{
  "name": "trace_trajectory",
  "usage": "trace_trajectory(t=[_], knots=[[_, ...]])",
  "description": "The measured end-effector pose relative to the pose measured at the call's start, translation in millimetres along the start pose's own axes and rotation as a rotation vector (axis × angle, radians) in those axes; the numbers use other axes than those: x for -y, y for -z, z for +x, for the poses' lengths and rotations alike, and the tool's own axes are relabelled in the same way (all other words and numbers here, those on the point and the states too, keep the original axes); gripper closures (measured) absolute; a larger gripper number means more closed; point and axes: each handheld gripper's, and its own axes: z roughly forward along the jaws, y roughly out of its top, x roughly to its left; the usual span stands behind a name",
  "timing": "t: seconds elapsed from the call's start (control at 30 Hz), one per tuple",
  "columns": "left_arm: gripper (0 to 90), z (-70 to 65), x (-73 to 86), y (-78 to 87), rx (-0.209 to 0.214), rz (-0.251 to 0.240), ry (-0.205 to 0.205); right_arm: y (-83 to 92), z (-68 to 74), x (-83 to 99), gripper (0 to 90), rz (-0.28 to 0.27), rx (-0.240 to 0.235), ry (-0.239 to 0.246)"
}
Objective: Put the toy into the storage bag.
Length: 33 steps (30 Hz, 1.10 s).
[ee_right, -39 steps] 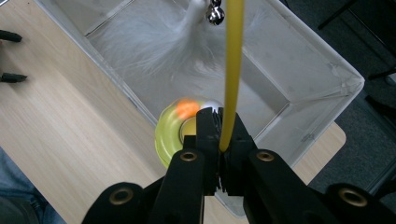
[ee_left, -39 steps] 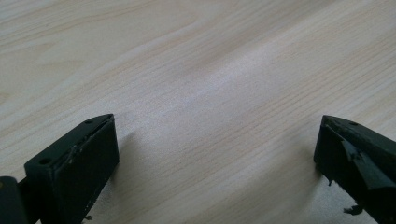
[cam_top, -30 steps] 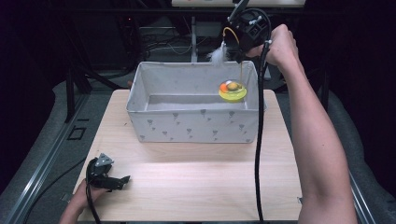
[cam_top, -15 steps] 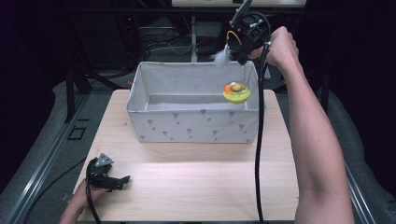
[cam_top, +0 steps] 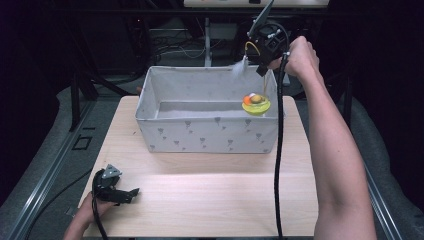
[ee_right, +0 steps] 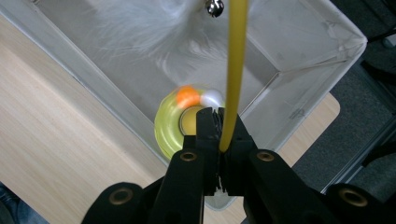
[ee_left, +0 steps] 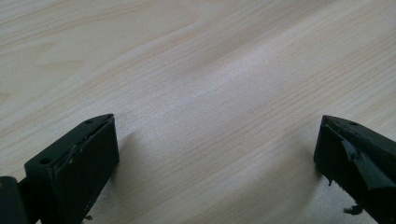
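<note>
The right gripper (ee_right: pixel 219 128) has its jaws pressed together on a thin yellow rod (ee_right: pixel 235 65), pinching it near the lower end. Below the jaws hangs the toy's base (ee_right: pixel 184 126), a yellow-green ring with an orange ball and a white one in it. Up the rod I can see white feathers (ee_right: pixel 154 32) and a small bell (ee_right: pixel 215 6), blurred as if swinging. In the high view the gripper (cam_top: pixel 264 56) sits above the bin's far right corner, and the base (cam_top: pixel 256 104) hangs inside the bin (cam_top: pixel 205 135), close to the right wall; whether it touches the floor of the bin I cannot tell.

The left gripper (cam_top: pixel 116 192) rests on the table (cam_top: pixel 210 200) at the near left, well apart from the bin. Its jaws are spread with nothing between them, just bare wood (ee_left: pixel 210 93) under them.

It looks to me like the toy is being lowered into the bin. To do that well, I would keep the rod close to upright and ease down slowly, so the base settles flat rather than tipping against the wall. Nudging it a little toward the bin's middle first would give it room. Only once the base sits on the bottom should the jaws let go, then lift straight up so the feathers and bell do not catch on them.
</note>
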Motion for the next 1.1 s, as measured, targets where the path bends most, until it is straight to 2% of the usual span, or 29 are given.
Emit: trace_trajectory(t=[0.43, 0.83, 1.1], knots=[[0.0, 0.1, 0.0, 0.0, 0.001, 0.001, -0.002, -24.0, -2.5, 6.7, 88.0, 0.039, -0.01, 0.019], [0.0, 0.0, 0.0, 0.1, 0.0, 0.002, -0.002, -48.0, -5.3, 18.5, 88.0, 0.059, -0.029, 0.006], [0.0, 0.1, 0.0, 0.1, 0.002, 0.002, -0.002, -62.8, -6.8, 25.5, 88.0, 0.099, -0.041, 0.007]])
